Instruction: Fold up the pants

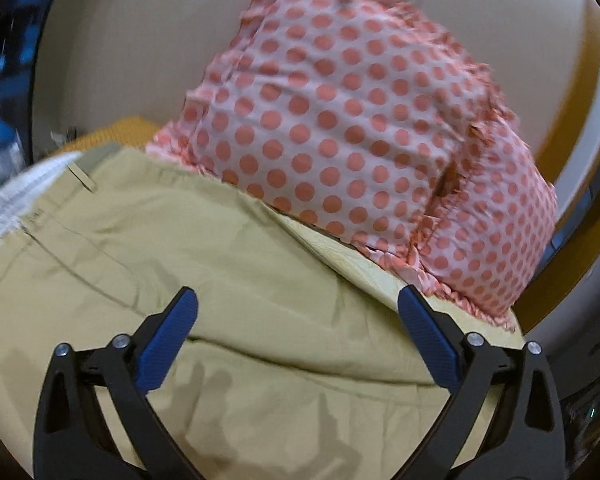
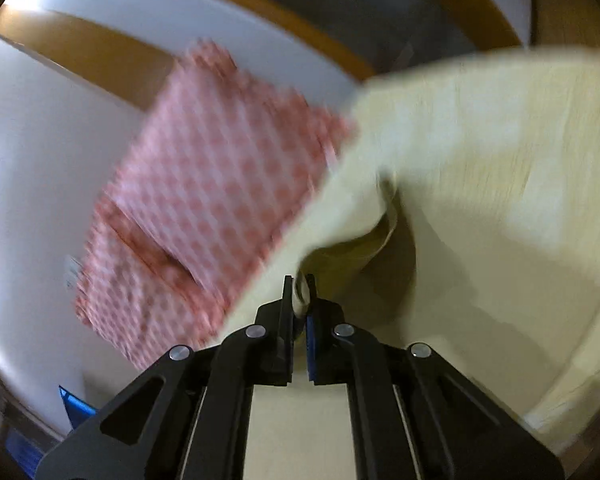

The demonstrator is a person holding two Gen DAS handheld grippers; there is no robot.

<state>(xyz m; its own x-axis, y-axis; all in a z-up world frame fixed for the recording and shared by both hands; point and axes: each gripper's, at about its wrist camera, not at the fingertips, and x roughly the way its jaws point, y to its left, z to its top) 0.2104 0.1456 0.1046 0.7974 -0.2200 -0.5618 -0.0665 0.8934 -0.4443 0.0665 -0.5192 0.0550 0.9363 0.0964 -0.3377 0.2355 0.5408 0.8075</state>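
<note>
Khaki pants [image 1: 228, 280] lie spread on the table under my left gripper [image 1: 298, 304], which is open and empty just above the cloth, near the waistband side. In the right wrist view the same pants [image 2: 480, 200] look pale yellow and hang lifted and blurred. My right gripper [image 2: 300, 292] is shut on a bunched edge of the pants, with fabric pinched between the blue pads.
A folded pink garment with red polka dots [image 1: 360, 120] lies on the table right behind the pants; it also shows in the right wrist view [image 2: 204, 208]. The table [image 1: 140, 40] is beige with a wooden rim [image 2: 100, 60]. White fabric [image 1: 16, 200] lies at the left.
</note>
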